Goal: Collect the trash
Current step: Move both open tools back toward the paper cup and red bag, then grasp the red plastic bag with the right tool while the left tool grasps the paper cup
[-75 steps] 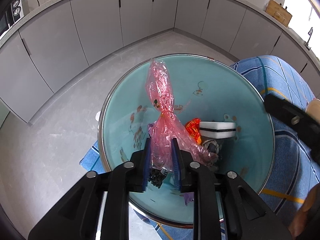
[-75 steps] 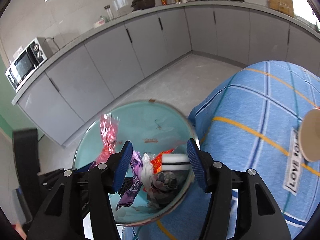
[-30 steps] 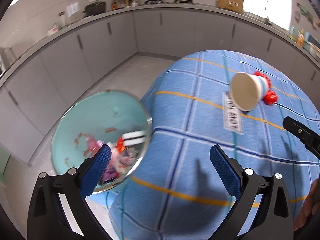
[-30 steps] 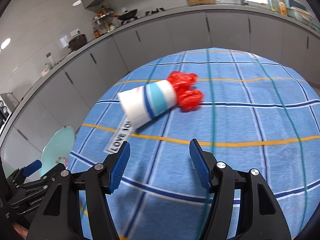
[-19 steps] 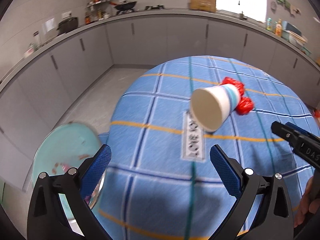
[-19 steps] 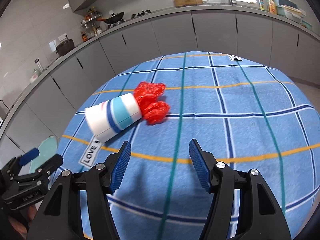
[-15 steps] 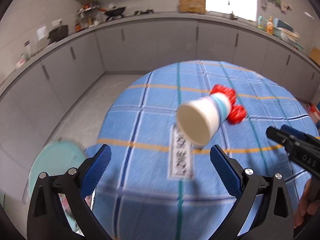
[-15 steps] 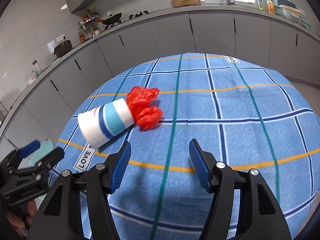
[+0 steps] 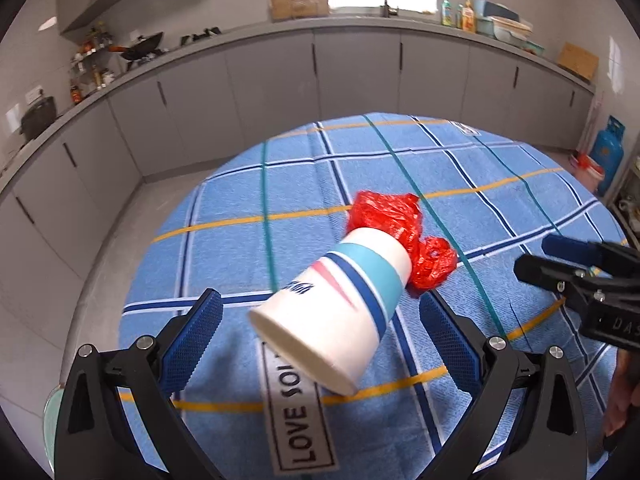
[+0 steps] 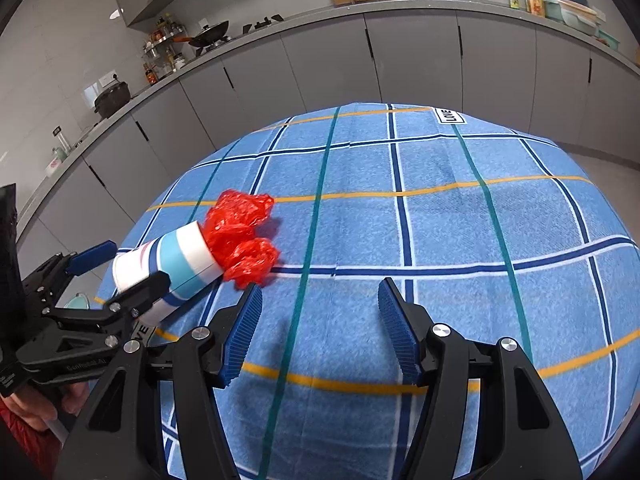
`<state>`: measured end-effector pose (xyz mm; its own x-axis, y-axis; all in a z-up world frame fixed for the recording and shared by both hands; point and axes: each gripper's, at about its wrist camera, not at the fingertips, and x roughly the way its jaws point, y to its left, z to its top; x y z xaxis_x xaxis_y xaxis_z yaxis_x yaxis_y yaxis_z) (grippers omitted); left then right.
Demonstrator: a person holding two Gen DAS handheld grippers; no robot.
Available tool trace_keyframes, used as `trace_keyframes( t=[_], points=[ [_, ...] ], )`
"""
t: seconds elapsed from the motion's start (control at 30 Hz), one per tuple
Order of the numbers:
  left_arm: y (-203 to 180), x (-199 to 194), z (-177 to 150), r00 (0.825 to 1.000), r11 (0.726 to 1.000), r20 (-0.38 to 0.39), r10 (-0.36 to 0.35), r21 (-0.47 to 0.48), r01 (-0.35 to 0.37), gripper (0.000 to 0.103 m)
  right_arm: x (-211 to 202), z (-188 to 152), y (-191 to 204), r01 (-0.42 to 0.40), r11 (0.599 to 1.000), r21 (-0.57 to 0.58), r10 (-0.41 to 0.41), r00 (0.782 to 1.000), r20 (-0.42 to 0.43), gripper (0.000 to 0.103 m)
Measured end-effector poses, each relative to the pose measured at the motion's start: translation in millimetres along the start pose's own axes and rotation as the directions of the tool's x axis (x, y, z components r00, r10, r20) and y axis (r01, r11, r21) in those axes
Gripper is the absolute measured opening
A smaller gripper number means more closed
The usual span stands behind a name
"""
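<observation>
A white paper cup (image 9: 332, 312) with blue bands lies on its side on the blue checked tablecloth (image 9: 440, 168). A crumpled red plastic bag (image 9: 400, 236) lies against its closed end. My left gripper (image 9: 320, 336) is open, and the cup lies between its spread fingers without touching the pads. The right wrist view shows the same: the left gripper (image 10: 120, 272) straddles the cup (image 10: 176, 264), with the red bag (image 10: 240, 240) just beyond. My right gripper (image 10: 320, 332) is open over bare cloth, to the right of the red bag, with nothing between its fingers.
A sliver of the teal basin (image 9: 50, 416) shows below the table's left edge. Grey kitchen cabinets (image 10: 420, 60) curve round behind the table. The right gripper's arm (image 9: 580, 276) reaches in from the right of the left wrist view. A blue gas cylinder (image 9: 608, 156) stands far right.
My left gripper let go of the pink bag in the basin, opened, swung over the table and closed in on the cup. My right gripper moved from the basin to the cloth.
</observation>
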<state>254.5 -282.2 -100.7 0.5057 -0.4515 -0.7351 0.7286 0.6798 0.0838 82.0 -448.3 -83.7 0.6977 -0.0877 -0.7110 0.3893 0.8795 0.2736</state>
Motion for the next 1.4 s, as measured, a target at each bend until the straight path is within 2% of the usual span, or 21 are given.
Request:
trace_keyframes(
  t=[0.03,0.2,0.37,0.57,0.73,0.83,0.97,1.27,1.4],
  points=[
    [-1.9,4.1,-0.1,1.000,1.000,-0.008,-0.005,0.013,0.005,0.096,0.8,1.5,-1.1,0.001,1.000,0.000,-0.001,1.000,0.000,0.061],
    [-9.0,17.3,-6.7,0.999,0.998,-0.046,-0.024,0.051,0.027,0.080,4.6,4.5,-4.6,-0.005,1.000,0.001,0.005,1.000,-0.009,0.061],
    [-5.9,18.8,-7.9,0.998,0.999,-0.044,-0.037,0.018,0.038,0.081,7.2,5.2,-5.6,-0.006,1.000,0.005,0.007,1.000,-0.015,0.061],
    [-3.5,15.6,-8.4,0.999,1.000,-0.026,-0.027,-0.017,0.026,0.075,8.5,5.8,-5.4,-0.009,1.000,0.004,0.009,1.000,-0.017,0.061],
    [11.1,4.1,-16.1,1.000,0.993,-0.022,0.006,-0.115,-0.008,0.069,12.9,8.7,-1.4,-0.024,1.000,0.007,0.024,1.000,-0.017,0.061],
    [26.0,-9.7,-24.2,0.999,0.978,-0.012,0.039,-0.204,-0.040,0.068,18.3,13.8,7.5,-0.045,0.999,0.000,0.045,0.999,-0.014,0.061],
    [37.1,-21.4,-31.0,0.996,0.959,-0.011,0.086,-0.271,-0.086,0.067,31.1,21.7,24.9,-0.074,0.997,-0.038,0.073,0.997,-0.014,0.061],
    [49.0,-35.8,-40.8,0.986,0.928,-0.024,0.163,-0.335,-0.162,0.067,74.6,30.6,56.8,-0.112,0.990,-0.081,0.106,0.992,-0.074,0.061],
    [52.0,-37.4,-43.8,0.982,0.920,-0.034,0.185,-0.345,-0.185,0.067,85.8,26.2,65.5,-0.143,0.987,-0.067,0.135,0.985,-0.111,0.055]
  ],
)
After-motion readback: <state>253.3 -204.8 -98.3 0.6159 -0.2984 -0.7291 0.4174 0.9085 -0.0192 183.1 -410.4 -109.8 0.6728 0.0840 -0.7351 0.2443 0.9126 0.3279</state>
